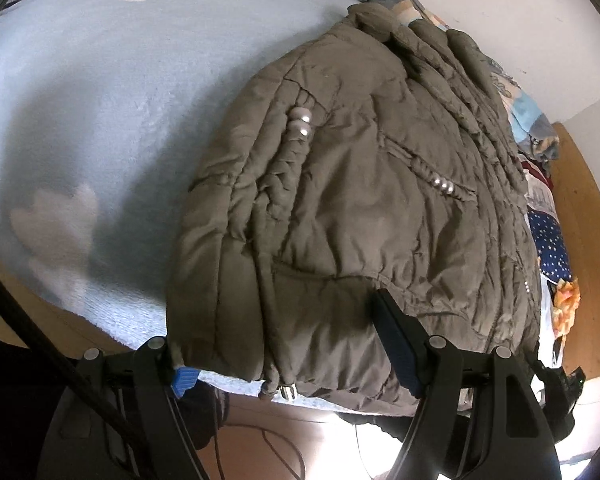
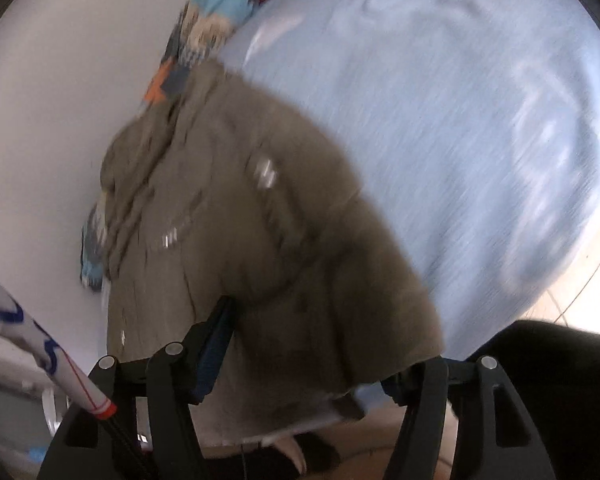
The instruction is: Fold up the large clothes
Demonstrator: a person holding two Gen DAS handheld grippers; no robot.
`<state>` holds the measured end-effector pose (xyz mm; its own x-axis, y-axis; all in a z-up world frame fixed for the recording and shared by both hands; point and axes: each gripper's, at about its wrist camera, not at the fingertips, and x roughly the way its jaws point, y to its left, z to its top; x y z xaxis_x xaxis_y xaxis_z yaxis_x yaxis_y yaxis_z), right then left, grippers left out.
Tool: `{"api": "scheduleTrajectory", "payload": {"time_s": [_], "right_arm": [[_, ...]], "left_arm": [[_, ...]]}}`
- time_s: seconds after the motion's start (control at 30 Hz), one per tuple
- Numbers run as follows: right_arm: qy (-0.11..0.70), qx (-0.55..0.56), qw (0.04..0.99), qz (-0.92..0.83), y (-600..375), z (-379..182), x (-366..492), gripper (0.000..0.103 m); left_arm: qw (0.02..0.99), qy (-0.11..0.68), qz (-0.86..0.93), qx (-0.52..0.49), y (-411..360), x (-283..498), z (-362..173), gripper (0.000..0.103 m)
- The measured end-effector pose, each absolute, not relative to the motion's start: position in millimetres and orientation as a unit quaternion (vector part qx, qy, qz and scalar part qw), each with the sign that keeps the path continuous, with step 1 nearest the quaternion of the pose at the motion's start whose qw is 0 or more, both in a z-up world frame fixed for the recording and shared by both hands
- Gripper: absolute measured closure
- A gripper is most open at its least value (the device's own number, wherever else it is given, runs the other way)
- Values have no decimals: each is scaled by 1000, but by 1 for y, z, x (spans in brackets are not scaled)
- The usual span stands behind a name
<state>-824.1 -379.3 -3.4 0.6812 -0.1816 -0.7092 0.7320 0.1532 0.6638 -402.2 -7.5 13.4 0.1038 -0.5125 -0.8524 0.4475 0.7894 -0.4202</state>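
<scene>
An olive padded jacket [image 1: 340, 208] with pearl-like studs lies folded on the light blue bed sheet [image 1: 100, 100], its hem at the near edge of the bed. My left gripper [image 1: 290, 360] straddles that hem: one finger sits off the jacket's left corner and the other rests on top of the fabric. The jaws stand wide and show no pinch. In the blurred right wrist view the same jacket [image 2: 260, 240] fills the middle. My right gripper [image 2: 304, 360] is open around its near corner, and the cloth half hides the right finger.
Patterned bedding and a heap of clothes [image 1: 540, 136] lie along the wall beyond the jacket. A white wall [image 2: 52, 120] borders the bed. Wooden floor [image 1: 588, 208] shows at the right, cables [image 1: 40, 340] hang near the left gripper, and a dark shape [image 2: 560, 368] sits at lower right.
</scene>
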Motion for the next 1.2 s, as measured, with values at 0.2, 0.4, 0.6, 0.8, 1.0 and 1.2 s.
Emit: {"api": "scheduleTrajectory", "payload": {"time_s": [0.2,0.4,0.6,0.8,1.0,1.2], "right_arm": [[242,597,715,-272,-375,-18,-811,57],[237,479,797,-281,-354,31,-784,76],[265,545,739,-296,-369,-5,-788,43],[248,528,762,-282,-369,1,-795,78],[306,400,803,-319,-348,28,-768,80],[340,384,790,-336,-353,14,-762,71]], "left_arm": [[761,550,-343,-11,-20,-417,26,35],[784,513,-349,35,-27,-424,35,58],[784,526,-328,35,-28,-419,20,43],[802,488,-337,75,-36,-431,29,56],[828,431,-320,161,-59,-451,31,59],[845,376,-300,234,-74,-469,25,59]]}}
